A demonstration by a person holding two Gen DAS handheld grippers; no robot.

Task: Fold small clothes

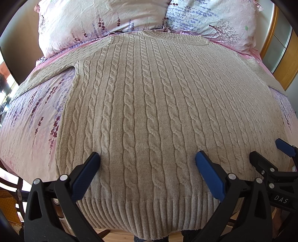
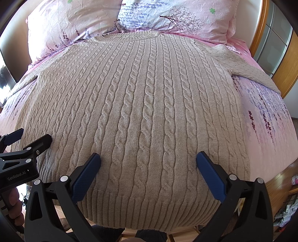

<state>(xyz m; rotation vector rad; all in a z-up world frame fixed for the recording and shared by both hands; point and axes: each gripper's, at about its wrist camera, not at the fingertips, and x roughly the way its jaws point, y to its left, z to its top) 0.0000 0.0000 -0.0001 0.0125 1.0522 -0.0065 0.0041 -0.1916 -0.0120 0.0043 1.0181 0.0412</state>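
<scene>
A beige cable-knit sweater (image 1: pixel 149 104) (image 2: pixel 141 104) lies flat on the bed, collar toward the pillows, ribbed hem at the near edge, sleeves spread to both sides. My left gripper (image 1: pixel 148 158) hovers open above the hem's left half, blue pads wide apart, nothing between them. My right gripper (image 2: pixel 148 158) hovers open over the hem's right half, likewise empty. In the left wrist view the right gripper (image 1: pixel 268 149) shows at the right edge. The left gripper (image 2: pixel 29 135) appears at the left edge of the right wrist view.
Two floral pink pillows (image 1: pixel 104 22) (image 2: pixel 167 14) rest at the head of the bed. The floral sheet (image 1: pixel 28 122) (image 2: pixel 266 119) shows on either side of the sweater. A wooden frame with glass (image 2: pixel 273 37) stands at the right. Wooden floor lies below the bed's near edge.
</scene>
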